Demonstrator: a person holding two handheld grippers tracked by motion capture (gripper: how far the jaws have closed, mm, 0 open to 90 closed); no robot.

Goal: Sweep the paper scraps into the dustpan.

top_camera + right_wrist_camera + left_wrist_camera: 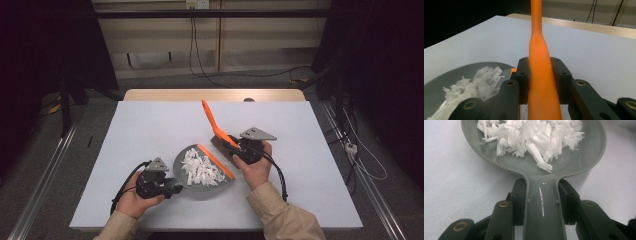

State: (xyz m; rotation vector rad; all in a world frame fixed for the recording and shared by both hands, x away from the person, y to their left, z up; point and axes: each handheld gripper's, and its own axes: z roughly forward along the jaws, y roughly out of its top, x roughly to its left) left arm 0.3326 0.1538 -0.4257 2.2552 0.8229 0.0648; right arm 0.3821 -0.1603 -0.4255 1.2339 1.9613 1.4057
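High view: your left tool (172, 189) clamps the grey dustpan (200, 176), paper shreds (201, 169) piled inside, on the surface (150, 130).

Left gripper view: tilt the handle and shreds could spill.

Right gripper view: right tool (541, 75) clamps the orange brush (540, 62); a stray flick risks scattering them.

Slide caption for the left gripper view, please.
Left gripper clamps the grey dustpan handle; white paper scraps heaped in the pan.
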